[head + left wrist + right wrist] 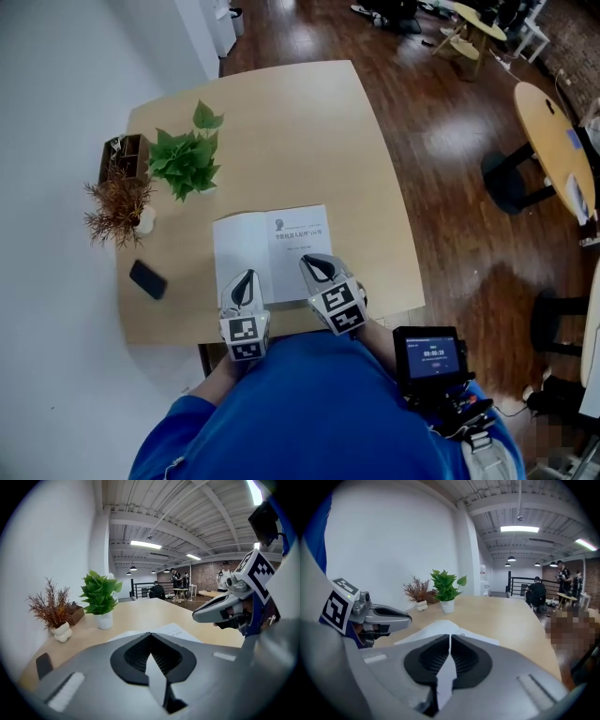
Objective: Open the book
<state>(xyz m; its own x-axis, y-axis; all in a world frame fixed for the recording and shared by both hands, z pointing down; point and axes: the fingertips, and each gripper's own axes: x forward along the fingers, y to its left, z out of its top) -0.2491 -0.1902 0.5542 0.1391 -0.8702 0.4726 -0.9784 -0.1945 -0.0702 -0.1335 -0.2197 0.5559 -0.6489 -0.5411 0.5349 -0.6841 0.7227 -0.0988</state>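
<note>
Book (274, 246) is lying open just ahead of both tips, spine running away | left gripper (248, 278) and right gripper (310, 262) are hovering equally near its close edge | both jaw pairs are pressing together, empty

Loft office: scattered desks (546, 122), ceiling beams (154, 521)

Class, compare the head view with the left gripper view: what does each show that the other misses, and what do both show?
Only the head view: the marker cube on the left hand-held gripper and the table's whole outline. Only the left gripper view: ceiling lights, distant people, and its own jaws, closed together. Both: the open book, green plant, dried plant and right hand-held gripper.
</note>
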